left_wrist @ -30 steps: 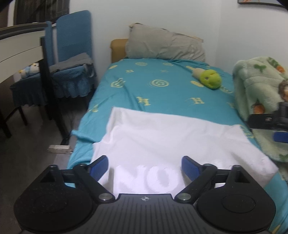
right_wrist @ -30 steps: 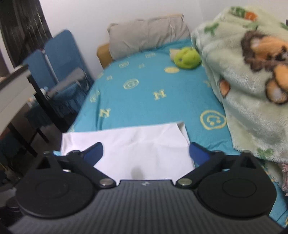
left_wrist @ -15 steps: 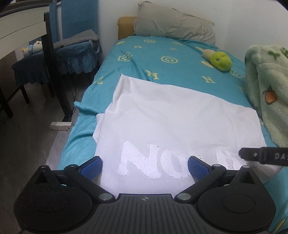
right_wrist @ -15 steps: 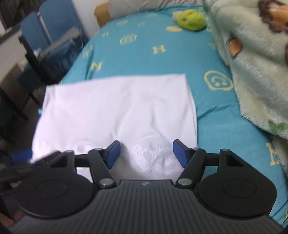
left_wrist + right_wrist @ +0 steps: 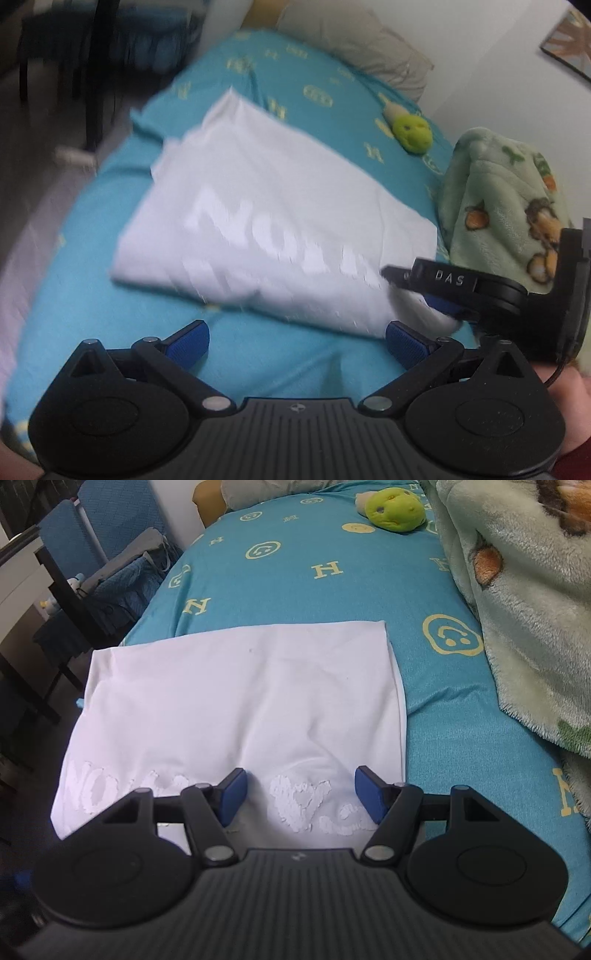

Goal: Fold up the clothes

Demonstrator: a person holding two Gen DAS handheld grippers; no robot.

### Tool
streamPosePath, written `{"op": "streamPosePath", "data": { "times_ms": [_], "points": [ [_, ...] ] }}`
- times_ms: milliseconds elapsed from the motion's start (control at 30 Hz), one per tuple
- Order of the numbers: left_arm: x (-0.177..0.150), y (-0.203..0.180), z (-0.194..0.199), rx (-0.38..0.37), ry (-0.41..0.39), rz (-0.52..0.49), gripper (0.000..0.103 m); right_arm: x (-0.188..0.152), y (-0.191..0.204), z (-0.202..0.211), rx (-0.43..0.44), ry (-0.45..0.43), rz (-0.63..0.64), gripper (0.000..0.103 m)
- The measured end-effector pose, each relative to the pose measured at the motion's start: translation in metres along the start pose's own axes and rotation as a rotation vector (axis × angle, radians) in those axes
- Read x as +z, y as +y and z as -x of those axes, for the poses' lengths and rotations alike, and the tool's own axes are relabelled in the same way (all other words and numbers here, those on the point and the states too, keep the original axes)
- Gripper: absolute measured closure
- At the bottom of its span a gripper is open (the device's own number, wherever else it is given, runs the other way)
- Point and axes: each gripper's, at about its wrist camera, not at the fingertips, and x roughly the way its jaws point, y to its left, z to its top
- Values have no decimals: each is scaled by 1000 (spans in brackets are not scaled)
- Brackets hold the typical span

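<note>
One white garment (image 5: 240, 701), one green plush toy (image 5: 393, 509), one fleece blanket (image 5: 524, 609), two blue chairs (image 5: 114, 520).

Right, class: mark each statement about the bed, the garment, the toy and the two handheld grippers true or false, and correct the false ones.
1. The white printed T-shirt lies on the teal patterned bedsheet. True.
2. The green plush toy rests on the shirt. False: it lies apart, near the grey pillow.
3. The left gripper is clamped on the shirt. False: its jaws stand open.
4. A fluffy pale green blanket lies along the bed's side. True.
5. The right gripper has its fingers over the shirt's print. True.
</note>
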Motion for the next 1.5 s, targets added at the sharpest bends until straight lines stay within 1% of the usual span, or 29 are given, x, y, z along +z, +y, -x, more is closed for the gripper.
{"op": "streamPosePath", "data": {
  "times_ms": [133,167,233,367,433,500,567,633,667,733,800,867,933,967,1067,1100,1133,1167,1233,1333,1433,1500],
  "points": [
    [7,22,-25,1,54,159,2,0,-2,1,5,0,-10,36],
    [9,28,-27,-8,43,204,2,0,-3,1,7,1,-14,36],
    [13,39,-25,-29,-19,290,3,0,-4,1,11,3,-20,36],
    [16,65,-20,-45,-127,467,8,0,-5,1,13,2,-24,36],
    [18,76,-17,-59,-168,543,19,0,-6,1,15,3,-32,36],
    [17,84,-15,-104,-196,600,22,0,-7,1,17,4,-39,36],
    [19,86,-7,-174,-245,607,25,0,-8,1,18,5,-49,36],
    [20,81,0,-260,-290,589,25,0,-10,2,20,7,-65,36],
    [20,78,3,-288,-303,577,25,0,-11,2,21,7,-74,36],
    [23,72,0,-273,-287,545,24,0,-12,1,24,10,-85,36],
    [21,70,-10,-201,-235,534,24,0,-13,1,27,12,-91,36],
    [15,74,-19,-167,-178,552,27,0,-13,1,27,12,-91,37],
    [12,78,-27,-143,-130,570,33,0,-13,1,26,11,-92,36],
    [12,79,-27,-143,-132,575,33,0,-14,1,28,11,-95,36],
    [16,84,-28,-131,-142,595,42,1,-16,2,30,10,-113,36],
    [17,86,-29,-127,-146,605,45,1,-17,3,31,9,-120,36],
    [18,88,-30,-125,-147,613,53,2,-18,5,33,6,-127,37],
    [19,89,-31,-125,-147,616,57,2,-19,6,35,2,-134,37],
    [20,86,-30,-128,-159,605,67,4,-20,13,40,-15,-155,37],
    [22,80,-28,-126,-179,574,75,6,-21,32,40,-73,-178,35],
    [22,78,-26,-134,-191,568,77,4,-23,55,117,-131,-246,34],
    [21,79,-25,-141,-193,573,77,-1,-27,63,209,-127,-323,34]
  ]
}}
